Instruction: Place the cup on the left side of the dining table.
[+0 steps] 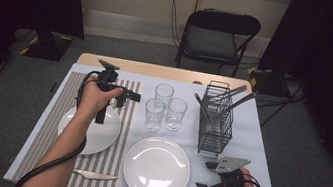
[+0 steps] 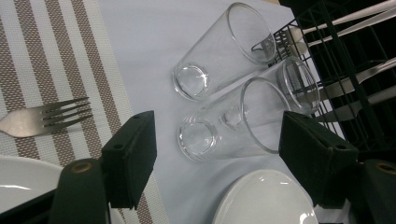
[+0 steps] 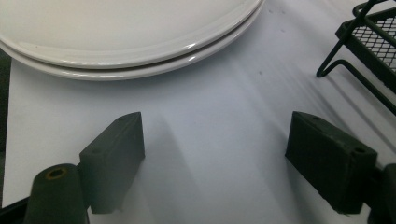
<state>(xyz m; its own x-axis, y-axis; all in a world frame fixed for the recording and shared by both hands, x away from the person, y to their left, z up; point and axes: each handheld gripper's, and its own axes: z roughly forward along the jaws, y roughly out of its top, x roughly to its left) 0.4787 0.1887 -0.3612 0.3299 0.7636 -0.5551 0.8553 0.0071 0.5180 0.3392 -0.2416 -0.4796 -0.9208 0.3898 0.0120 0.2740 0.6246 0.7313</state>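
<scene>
The person's forearms are bare, with no sleeves in sight. The left gripper is black, and a thick black cable trails from it. The right gripper is black too, topped by a grey three-cornered plate. Its blocky fingers are matte black with small screw holes and a brass-coloured pivot.

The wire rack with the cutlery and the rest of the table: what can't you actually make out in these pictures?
- Cutlery in the wire rack: too small in the high view to tell which pieces; cut off by the edge in the left gripper view.
- Fork: handle cut off by the left edge of the left gripper view.
- Plate on the striped mat: partly covered by the left hand in the high view.
- Stacked plates: cut off by the top edge of the right gripper view.
</scene>
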